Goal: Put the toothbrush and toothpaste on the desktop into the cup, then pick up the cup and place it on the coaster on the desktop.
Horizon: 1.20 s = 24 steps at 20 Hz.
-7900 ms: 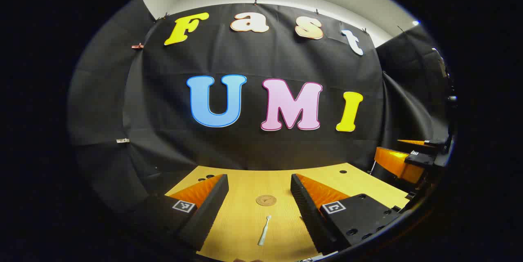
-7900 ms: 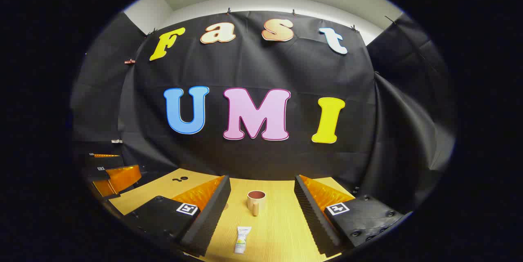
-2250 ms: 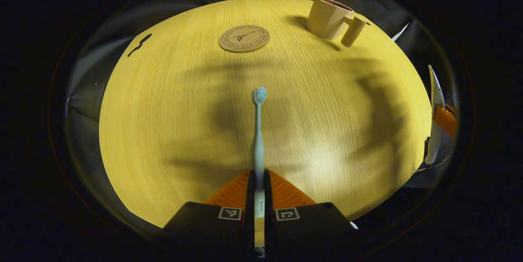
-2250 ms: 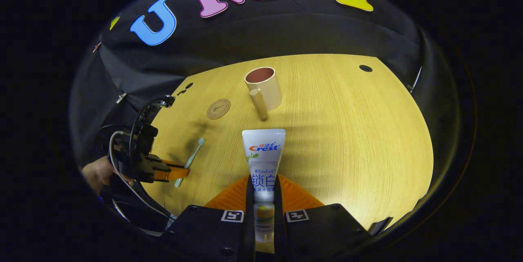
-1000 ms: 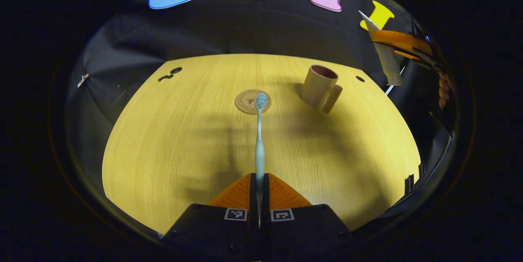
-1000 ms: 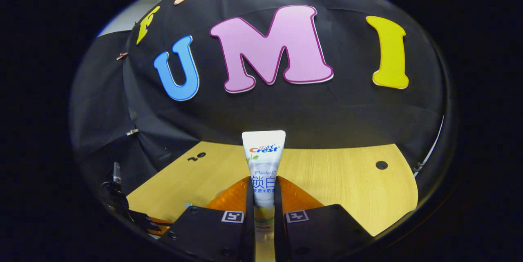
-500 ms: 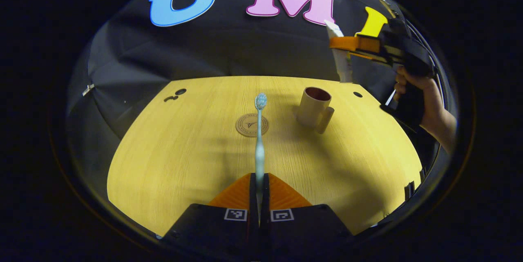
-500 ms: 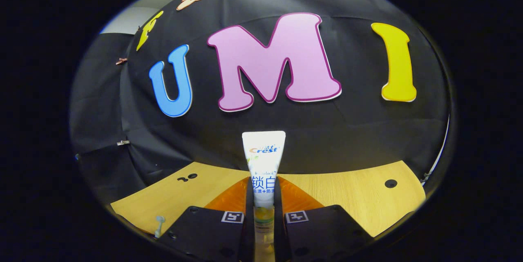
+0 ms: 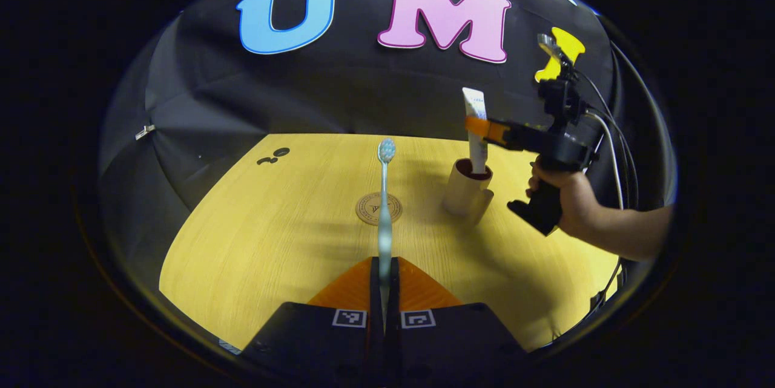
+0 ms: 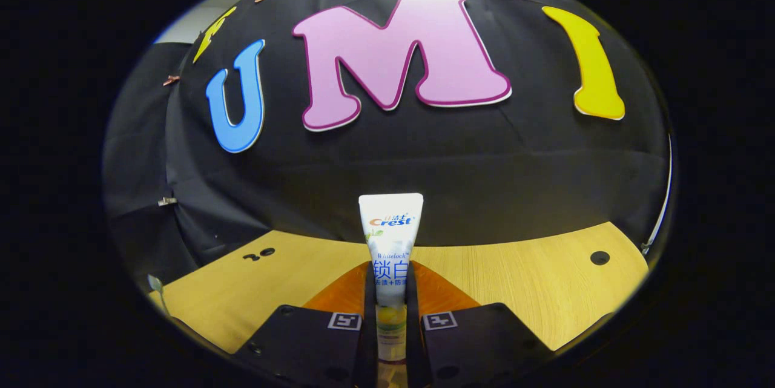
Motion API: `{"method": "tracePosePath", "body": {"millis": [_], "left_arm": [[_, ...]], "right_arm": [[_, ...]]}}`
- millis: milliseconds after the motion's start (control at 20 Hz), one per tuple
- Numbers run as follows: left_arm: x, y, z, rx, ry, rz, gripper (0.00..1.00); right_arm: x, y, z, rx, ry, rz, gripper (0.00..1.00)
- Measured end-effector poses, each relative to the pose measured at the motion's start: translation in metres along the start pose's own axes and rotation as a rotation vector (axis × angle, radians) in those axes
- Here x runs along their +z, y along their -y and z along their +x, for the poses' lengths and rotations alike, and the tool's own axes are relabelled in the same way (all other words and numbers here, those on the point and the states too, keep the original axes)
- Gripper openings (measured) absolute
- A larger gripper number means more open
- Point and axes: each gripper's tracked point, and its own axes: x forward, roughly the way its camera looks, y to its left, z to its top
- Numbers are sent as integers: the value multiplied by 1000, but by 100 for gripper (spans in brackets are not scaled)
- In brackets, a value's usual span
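Observation:
My left gripper (image 9: 384, 273) is shut on the handle of a pale toothbrush (image 9: 384, 206), which sticks forward with its head above the table. Beyond it lies a round cork coaster (image 9: 370, 212). To the coaster's right stands a beige cup (image 9: 463, 194) with its handle toward me. In the left gripper view my right gripper (image 9: 478, 128) holds the white toothpaste tube (image 9: 476, 134) upright, its lower end inside the cup's mouth. In the right gripper view my right gripper (image 10: 390, 291) is shut on the toothpaste tube (image 10: 390, 243).
The wooden table (image 9: 266, 230) has small dark holes at its far left (image 9: 273, 156) and, in the right gripper view, far right (image 10: 599, 257). A person's hand (image 9: 566, 200) holds the right gripper's handle. Black cloth walls close the back and sides.
The right gripper has carried the toothpaste tube leftward and down, from above and right of the cup until its lower end is in the cup's mouth. The left gripper rose slightly with the toothbrush.

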Motion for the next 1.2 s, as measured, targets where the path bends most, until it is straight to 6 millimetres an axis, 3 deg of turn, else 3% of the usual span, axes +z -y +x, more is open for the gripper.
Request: {"method": "tracePosePath", "body": {"millis": [400, 500, 550, 600, 650, 800, 1100, 1150, 1200], "left_arm": [[12, 15, -4, -13, 29, -10, 6], [15, 19, -3, -18, 39, -10, 6], [18, 22, -3, -24, 46, -11, 6], [21, 26, -2, -31, 56, -10, 6], [27, 30, 0, -39, 68, -6, 6], [52, 53, 8, -89, 123, 12, 6], [120, 109, 37, -220, 287, 23, 6], [130, 118, 46, -238, 312, 20, 2], [138, 125, 56, -251, 335, 20, 6]], "right_arm": [[-45, 4, 14, 4, -78, 9, 27], [-54, 2, 6, 20, -101, 4, 27], [-49, 3, 3, 24, -92, 0, 51], [-47, 5, 0, 22, -91, -2, 53], [-45, 9, -5, 17, -94, -2, 72], [-46, 31, -23, -25, -118, 20, 99], [-50, 82, -70, -128, -155, 23, 98], [-51, 87, -77, -135, -164, 24, 98], [-53, 93, -84, -146, -173, 23, 98]]}}
